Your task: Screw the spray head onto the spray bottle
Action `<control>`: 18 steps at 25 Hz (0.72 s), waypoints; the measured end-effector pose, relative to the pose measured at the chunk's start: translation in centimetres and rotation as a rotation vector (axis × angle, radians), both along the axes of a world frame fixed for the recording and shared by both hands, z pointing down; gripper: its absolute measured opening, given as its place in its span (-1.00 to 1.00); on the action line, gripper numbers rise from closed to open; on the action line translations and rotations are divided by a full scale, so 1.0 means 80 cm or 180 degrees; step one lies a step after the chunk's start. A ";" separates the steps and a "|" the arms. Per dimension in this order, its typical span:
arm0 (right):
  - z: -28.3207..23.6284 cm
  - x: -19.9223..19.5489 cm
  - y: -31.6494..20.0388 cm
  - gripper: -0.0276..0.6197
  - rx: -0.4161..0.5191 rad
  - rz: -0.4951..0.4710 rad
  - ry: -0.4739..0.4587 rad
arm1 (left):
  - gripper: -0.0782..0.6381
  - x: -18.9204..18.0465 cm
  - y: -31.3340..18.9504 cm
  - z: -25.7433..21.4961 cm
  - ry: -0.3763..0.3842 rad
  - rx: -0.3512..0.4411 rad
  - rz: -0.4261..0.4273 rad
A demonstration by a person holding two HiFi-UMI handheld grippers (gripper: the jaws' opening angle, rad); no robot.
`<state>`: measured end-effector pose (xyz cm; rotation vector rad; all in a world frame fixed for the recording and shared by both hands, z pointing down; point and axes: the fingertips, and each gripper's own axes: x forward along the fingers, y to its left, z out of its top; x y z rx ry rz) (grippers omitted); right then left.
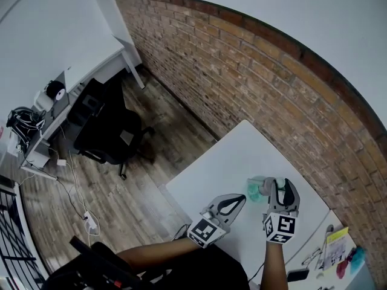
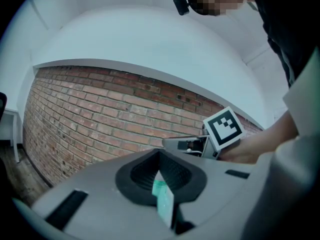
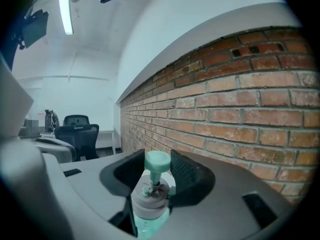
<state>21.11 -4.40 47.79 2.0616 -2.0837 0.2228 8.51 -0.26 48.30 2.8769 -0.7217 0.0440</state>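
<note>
**Spray head in the right jaws, bottle mostly hidden**

In the head view the bottle (image 1: pixel 254 190) is a small blurred green patch over the white table (image 1: pixel 236 153). The right gripper (image 1: pixel 280 185) half covers it, and whether it rests on the table cannot be told. The right gripper view cuts the bottle off just below the neck. There the jaws stand part-way apart, clamped on the grey collar of the spray head (image 3: pixel 149 196). The head sits on the bottle's neck, its green knob rising between the pad tips.

The left gripper (image 2: pixel 159 155) has its jaws together. A thin green-and-white strip (image 2: pixel 163 198) shows at their seam, and I cannot tell what it is. In the head view its tip lies just beside the bottle; contact is unclear.

A brick wall (image 1: pixel 260 77) runs along the table. Farther left stand a black chair (image 1: pixel 109 132) and a desk (image 1: pixel 84 80). Clutter (image 1: pixel 338 246) at the table's near right corner is too small to name.
</note>
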 end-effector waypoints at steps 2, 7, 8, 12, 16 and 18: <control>0.001 -0.004 -0.002 -0.41 -0.0024 -0.0011 0.0075 | -0.78 -0.003 -0.001 0.002 0.0006 -0.0009 -0.0013; 0.003 -0.004 -0.001 -0.41 0.0030 0.0034 0.0044 | -0.78 -0.009 -0.004 0.001 0.0050 -0.0086 -0.0054; 0.004 -0.005 -0.001 -0.41 0.0018 0.0020 0.0016 | -0.78 -0.010 -0.003 0.002 0.0043 -0.0076 -0.0050; 0.007 -0.011 0.001 -0.41 0.0037 -0.0004 -0.0021 | -0.78 -0.013 -0.003 0.005 0.0013 -0.0044 -0.0029; 0.007 -0.010 0.003 -0.41 0.0031 0.0010 -0.0008 | -0.78 -0.015 -0.002 0.003 0.0017 -0.0034 -0.0014; 0.009 -0.013 0.002 -0.41 -0.0011 -0.0030 -0.0023 | -0.78 -0.016 -0.002 0.003 0.0018 -0.0033 -0.0021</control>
